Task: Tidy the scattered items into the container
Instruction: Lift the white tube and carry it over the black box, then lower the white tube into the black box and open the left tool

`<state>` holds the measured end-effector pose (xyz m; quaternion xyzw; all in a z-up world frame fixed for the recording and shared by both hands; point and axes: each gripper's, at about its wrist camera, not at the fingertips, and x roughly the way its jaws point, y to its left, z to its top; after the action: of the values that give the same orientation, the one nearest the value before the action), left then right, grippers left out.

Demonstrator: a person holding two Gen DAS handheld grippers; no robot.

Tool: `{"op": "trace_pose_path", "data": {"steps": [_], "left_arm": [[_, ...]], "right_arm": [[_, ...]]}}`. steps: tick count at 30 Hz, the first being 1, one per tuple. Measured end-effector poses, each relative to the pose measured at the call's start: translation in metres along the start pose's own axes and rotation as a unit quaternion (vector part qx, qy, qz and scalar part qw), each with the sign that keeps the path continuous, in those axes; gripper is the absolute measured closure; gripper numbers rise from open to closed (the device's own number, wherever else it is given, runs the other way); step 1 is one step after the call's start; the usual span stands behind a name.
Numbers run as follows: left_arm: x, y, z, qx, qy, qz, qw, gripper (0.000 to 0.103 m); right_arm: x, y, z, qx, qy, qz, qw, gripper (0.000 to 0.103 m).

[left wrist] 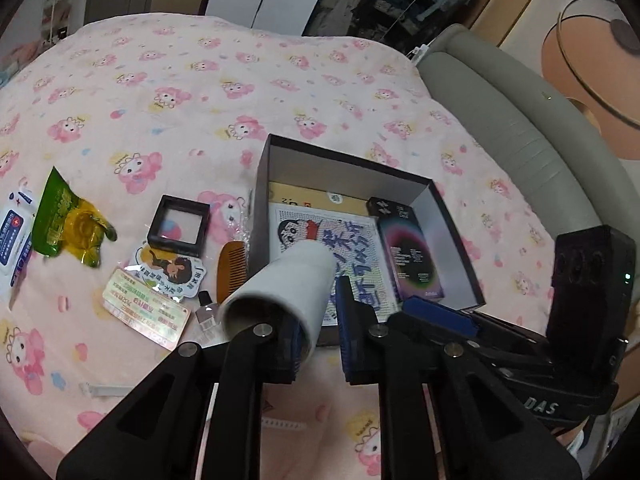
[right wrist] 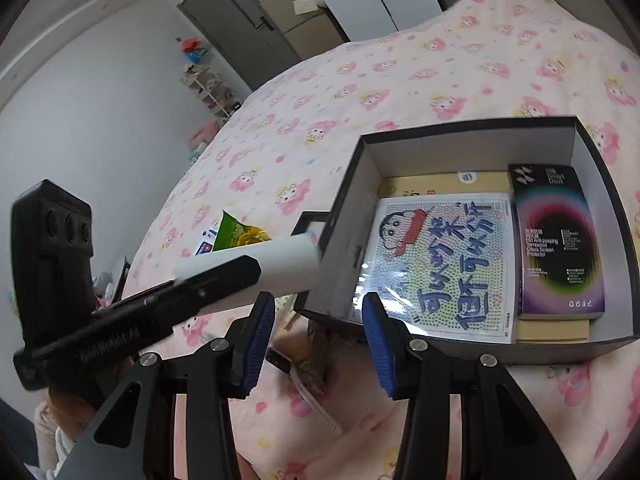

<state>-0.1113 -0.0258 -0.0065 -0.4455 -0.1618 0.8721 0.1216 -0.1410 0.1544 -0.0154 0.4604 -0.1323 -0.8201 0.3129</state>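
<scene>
Left claw (left wrist: 316, 320) spread, blue pads apart, one finger slipped inside the mouth of a white tube (left wrist: 280, 284), tube hanging tilted on it. Right claw (right wrist: 320, 340) spread wide, blue pads well apart, nothing between them, hovering low.

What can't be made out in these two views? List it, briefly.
- Left wrist view: whether the left gripper clamps the white tube; the tube covers one pad.
- Both views: the tan box in the black container, mostly under the cartoon bead picture.
- Left wrist view: print on the laminated card, too small.
</scene>
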Motion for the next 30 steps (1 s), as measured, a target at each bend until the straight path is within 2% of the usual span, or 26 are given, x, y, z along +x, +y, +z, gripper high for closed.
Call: {"op": "trace_pose_path", "data": {"steps": [4,9,11,20,25,30], "left_arm": [[0.012,0.004,-0.005,-0.014,0.016,-0.012,0.9997,0.090],[0.014,-0.010,0.001,0.005,0.009,-0.020,0.9997,0.090],[0.014,-0.014,0.003,0.010,0.005,-0.023,0.9997,0.090],[-0.004,0.011,0.012,-0.010,-0.013,-0.008,0.9998,0.090],[0.009,0.008,0.015,0.011,0.012,-0.013,0.9998,0.090],[0.040,-0.007,0.017,0.031,0.049,-0.006,0.9983,0.090]], "right_arm": [[0.008,-0.002,-0.008,-0.003,0.013,0.001,1.000,0.061],[0.015,-0.013,-0.012,0.017,0.017,-0.009,1.000,0.061],[0.013,-0.018,-0.011,0.022,0.017,-0.020,0.999,0.061],[0.005,-0.049,-0.001,0.041,0.016,-0.081,0.996,0.061],[0.008,-0.067,0.015,0.049,0.028,-0.121,0.991,0.061],[0.021,-0.062,0.022,0.034,0.045,-0.126,0.990,0.061]]}}
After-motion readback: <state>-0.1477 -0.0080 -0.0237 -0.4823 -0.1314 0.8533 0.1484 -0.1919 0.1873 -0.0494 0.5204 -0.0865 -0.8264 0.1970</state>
